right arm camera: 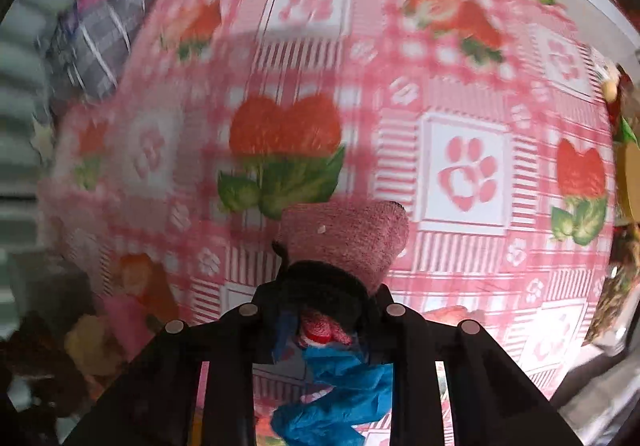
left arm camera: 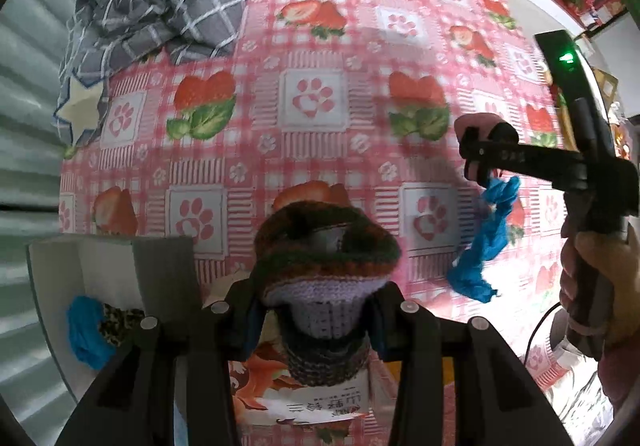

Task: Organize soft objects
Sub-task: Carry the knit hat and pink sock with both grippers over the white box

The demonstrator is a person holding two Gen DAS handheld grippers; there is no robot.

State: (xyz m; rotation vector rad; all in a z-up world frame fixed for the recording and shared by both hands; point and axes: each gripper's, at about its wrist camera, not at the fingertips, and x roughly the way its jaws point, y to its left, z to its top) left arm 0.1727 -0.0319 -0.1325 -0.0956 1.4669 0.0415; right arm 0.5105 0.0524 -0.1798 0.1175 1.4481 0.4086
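Pink checked bedsheet [left arm camera: 320, 58] printed with strawberries and paw prints. Crumpled grey plaid quilt [left arm camera: 160, 10] heaped at far left corner. Ribbed pale wall [left arm camera: 28, 94] beyond.

A bed sheet [left arm camera: 320, 58] in pink checks, printed with strawberries and paw prints, fills the view. A pale green ribbed wall [left arm camera: 28, 118] runs along its left edge.

Broad bare bedsheet [left arm camera: 320, 58] mid-frame; crumpled grey quilt [left arm camera: 160, 10] far-left, white box [left arm camera: 120, 266] near-left
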